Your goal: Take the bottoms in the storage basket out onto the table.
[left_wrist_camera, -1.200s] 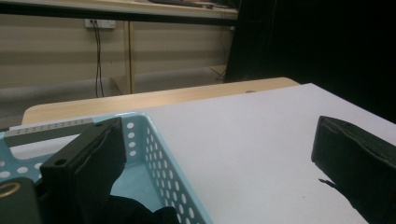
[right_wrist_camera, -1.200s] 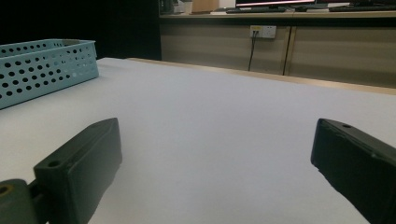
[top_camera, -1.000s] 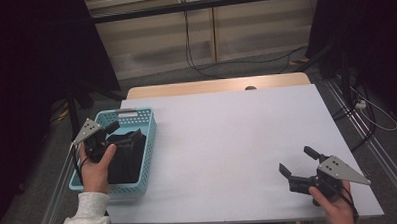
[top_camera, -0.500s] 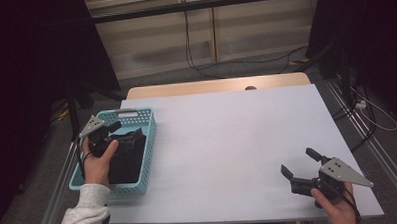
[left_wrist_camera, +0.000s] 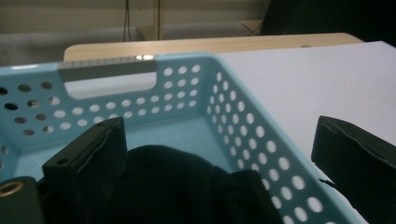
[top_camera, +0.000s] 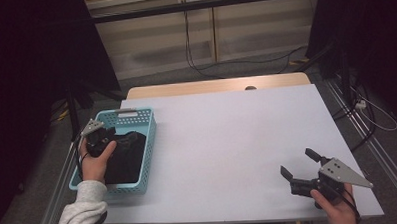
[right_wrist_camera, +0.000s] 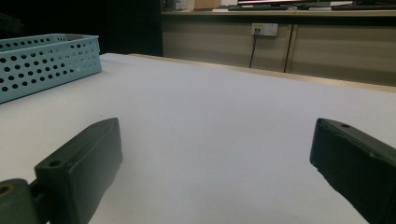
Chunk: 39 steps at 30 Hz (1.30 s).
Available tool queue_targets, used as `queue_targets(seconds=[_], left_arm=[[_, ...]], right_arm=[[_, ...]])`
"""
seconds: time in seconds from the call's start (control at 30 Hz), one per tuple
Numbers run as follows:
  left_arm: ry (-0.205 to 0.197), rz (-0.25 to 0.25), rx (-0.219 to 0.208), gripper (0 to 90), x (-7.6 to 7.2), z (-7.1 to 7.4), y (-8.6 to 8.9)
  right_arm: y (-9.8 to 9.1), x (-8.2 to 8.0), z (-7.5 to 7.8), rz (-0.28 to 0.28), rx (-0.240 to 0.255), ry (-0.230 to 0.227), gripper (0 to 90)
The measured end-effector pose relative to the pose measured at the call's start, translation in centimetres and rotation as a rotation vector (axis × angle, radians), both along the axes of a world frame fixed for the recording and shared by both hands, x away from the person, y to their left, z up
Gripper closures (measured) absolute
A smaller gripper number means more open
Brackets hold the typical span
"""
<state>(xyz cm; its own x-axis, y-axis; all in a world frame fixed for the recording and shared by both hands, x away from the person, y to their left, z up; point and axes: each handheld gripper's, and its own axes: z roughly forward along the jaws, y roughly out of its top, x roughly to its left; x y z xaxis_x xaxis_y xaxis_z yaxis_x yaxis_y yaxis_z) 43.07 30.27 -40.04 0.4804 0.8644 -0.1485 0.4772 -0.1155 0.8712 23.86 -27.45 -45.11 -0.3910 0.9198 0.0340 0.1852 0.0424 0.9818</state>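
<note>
Risk sits at the table's left edge: the left tongs [left_wrist_camera: 219,172], spread wide, straddle the basket [top_camera: 146,144] wall, one jaw over the dark cloth [left_wrist_camera: 177,186] inside. Closing now could pinch plastic. The right tongs [top_camera: 301,166] wait wide near the front-right corner.

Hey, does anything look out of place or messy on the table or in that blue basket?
Nothing stands out. The basket sits square near the table's left edge, with the dark cloth bunched inside it. No spill or damage shows.
</note>
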Motion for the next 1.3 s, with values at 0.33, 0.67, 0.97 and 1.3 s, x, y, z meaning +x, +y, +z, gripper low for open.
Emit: queue_targets(seconds=[0.33, 0.67, 0.97, 1.3], left_arm=[[0.152, 0.059, 0.099, 5.2, 1.7, -2.0, -0.2], [0.247, 0.088, 0.195, 4.2, 2.5, -4.3, -0.4], [0.268, 0.135, 0.200, 2.1, 2.5, -5.7, 0.3], [0.259, 0.170, 0.216, 1.1, 2.3, -6.0, -0.2]], right_arm=[[0.1, 0.0, 0.0, 0.006, -0.005, 0.003, 1.5], [0.0, 0.0, -0.1, 0.000, -0.001, 0.007, 1.5], [0.0, 0.0, -0.1, 0.003, 0.004, 0.009, 1.5], [-0.1, -0.2, 0.0, 0.004, 0.004, 0.006, 1.5]])
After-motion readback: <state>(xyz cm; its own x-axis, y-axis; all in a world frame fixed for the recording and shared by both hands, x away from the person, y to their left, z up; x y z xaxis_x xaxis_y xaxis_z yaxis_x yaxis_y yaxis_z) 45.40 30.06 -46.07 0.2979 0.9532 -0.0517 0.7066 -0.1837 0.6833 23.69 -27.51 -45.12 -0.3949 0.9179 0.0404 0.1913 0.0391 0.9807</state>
